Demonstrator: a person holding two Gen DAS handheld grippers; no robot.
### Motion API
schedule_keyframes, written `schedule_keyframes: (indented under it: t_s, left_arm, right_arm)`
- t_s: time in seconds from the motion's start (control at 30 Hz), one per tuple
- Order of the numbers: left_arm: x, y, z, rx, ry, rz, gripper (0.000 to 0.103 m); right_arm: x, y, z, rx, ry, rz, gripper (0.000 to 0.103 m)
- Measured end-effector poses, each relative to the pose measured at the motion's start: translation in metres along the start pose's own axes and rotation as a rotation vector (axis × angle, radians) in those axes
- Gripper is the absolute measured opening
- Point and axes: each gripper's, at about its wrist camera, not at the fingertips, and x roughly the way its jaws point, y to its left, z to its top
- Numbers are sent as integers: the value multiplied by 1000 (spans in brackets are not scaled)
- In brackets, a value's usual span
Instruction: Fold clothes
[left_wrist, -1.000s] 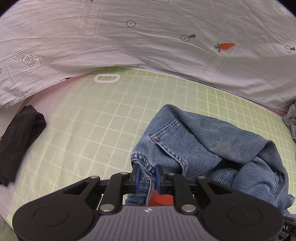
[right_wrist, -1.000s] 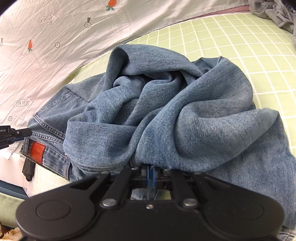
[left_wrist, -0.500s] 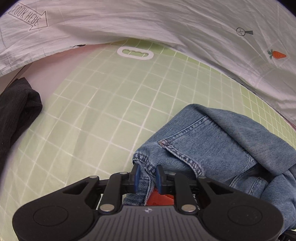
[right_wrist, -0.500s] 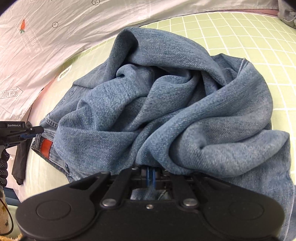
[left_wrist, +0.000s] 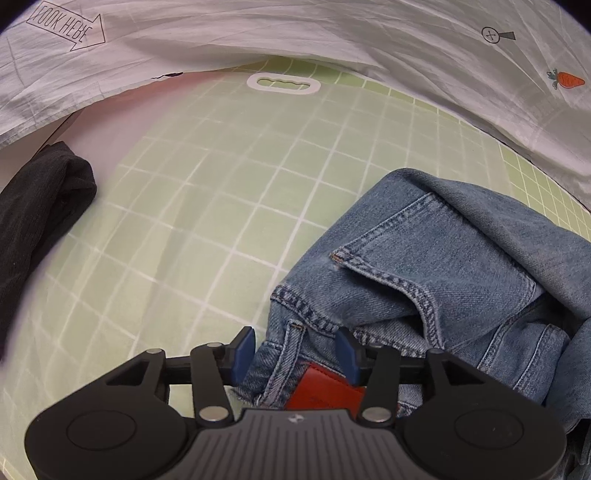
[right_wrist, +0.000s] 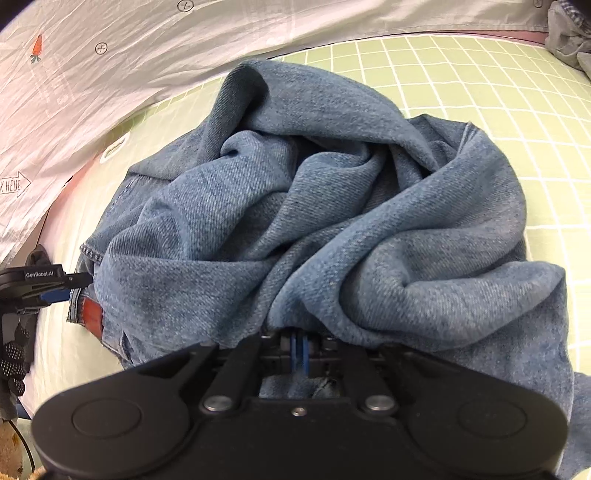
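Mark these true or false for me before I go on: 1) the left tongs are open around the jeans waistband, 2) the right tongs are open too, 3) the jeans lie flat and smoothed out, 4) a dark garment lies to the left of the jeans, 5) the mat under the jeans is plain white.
1) True: the left tongs stand open, with the jeans waistband between the fingers.
2) False: the right tongs are shut on denim.
3) False: the jeans are bunched in a crumpled heap.
4) True: a dark garment lies at the left edge of the mat.
5) False: the mat is green with a white grid.
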Motion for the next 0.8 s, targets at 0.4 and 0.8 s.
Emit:
schedule_keyframes:
  t_s: [0.4, 0.8]
  left_arm:
    - [-35, -22, -51, -15, 15, 65, 60]
    - [-32, -69, -70, -73, 59, 54, 64]
  right_arm:
    - [-53, -67, -5, 186, -238, -123, 3]
    - [-86, -145, 94, 96, -380, -276, 3]
